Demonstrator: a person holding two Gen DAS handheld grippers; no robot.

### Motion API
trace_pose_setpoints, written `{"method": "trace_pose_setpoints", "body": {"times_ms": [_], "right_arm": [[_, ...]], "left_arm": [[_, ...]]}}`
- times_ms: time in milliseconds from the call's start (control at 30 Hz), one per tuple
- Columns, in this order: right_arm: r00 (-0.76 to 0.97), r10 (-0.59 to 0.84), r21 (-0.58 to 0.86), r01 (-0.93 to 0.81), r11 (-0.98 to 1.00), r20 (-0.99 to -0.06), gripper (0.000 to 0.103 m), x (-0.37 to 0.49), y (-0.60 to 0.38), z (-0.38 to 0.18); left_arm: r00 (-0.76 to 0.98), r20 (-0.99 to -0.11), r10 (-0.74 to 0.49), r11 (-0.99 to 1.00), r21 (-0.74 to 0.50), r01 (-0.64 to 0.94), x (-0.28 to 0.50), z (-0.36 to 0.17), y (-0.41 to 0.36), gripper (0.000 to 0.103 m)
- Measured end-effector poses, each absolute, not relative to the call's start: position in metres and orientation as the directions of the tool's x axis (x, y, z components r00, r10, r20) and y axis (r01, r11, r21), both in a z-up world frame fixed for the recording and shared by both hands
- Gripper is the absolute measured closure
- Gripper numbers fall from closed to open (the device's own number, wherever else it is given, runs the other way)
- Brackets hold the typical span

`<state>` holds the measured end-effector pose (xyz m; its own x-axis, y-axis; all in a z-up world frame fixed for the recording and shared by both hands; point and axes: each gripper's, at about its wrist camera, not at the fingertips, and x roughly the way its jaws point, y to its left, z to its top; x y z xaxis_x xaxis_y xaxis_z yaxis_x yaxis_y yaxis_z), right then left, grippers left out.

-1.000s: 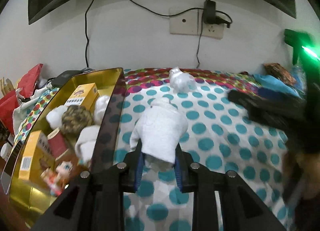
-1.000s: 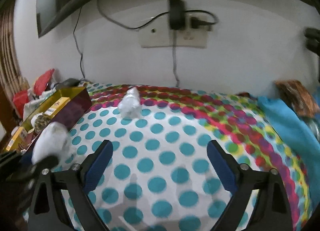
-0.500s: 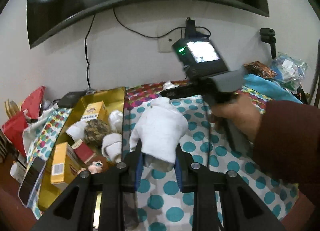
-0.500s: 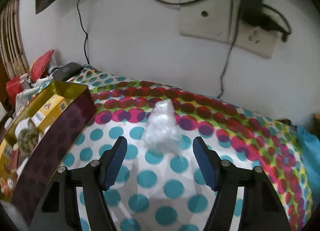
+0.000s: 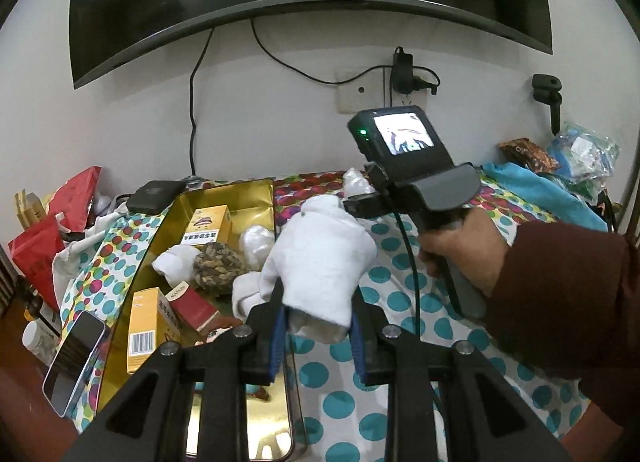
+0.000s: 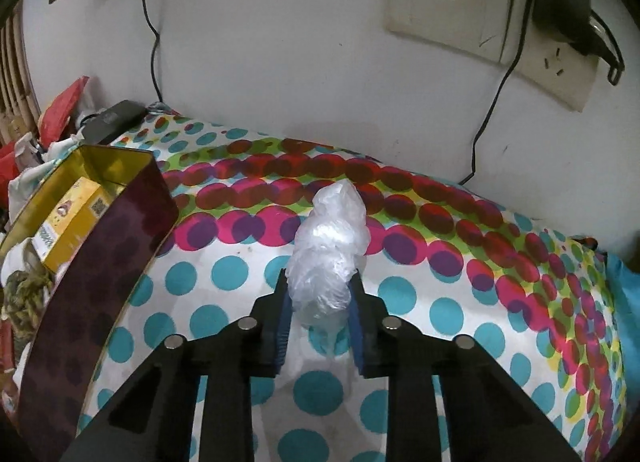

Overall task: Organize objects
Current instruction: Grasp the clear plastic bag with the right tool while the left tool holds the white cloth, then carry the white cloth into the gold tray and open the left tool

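Gold tin [image 5: 224, 198] sits open at the left of the dotted cloth [image 6: 440, 314], already taking boxes, a rope ball [image 5: 216, 268] and rolled white cloths, so I read it as the collecting point for loose items. Its long wall [image 6: 88, 274] faces the free part of the cloth, which keeps the drop-in side toward both tongs. My left gripper [image 5: 318, 336] is clamped on a white rolled towel [image 5: 320, 258], held up over the tin's near edge, presumably so it clears the wall before going in. My right gripper [image 6: 318, 316] has pinched shut on the crumpled plastic bag [image 6: 330, 258], which rests on the cloth near the wall, well apart from the tin. The grip is low on the bag, probably because the crinkled top would slip. Bag not yet lifted, by my reading.
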<state>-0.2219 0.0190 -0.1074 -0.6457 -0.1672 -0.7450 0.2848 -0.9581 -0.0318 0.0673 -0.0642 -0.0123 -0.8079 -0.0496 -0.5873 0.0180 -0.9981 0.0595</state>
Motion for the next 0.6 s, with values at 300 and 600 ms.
{"method": "trace_pose_setpoints", "body": {"times_ms": [300,600], "right_arm": [[-0.682,-0.171,0.007,0.236,-0.972,-0.711,0.082,-0.187,0.044,-0.099],[-0.688,-0.153,0.05,0.167,-0.985,-0.71,0.082,-0.144,0.082,-0.101]], "left_arm": [[-0.805,-0.592,-0.027,-0.999,0.042,0.002,0.068,-0.009,-0.059,0.076],[-0.808,-0.588,-0.038,-0.999,0.04,0.018,0.071,0.001,-0.059,0.076]]}}
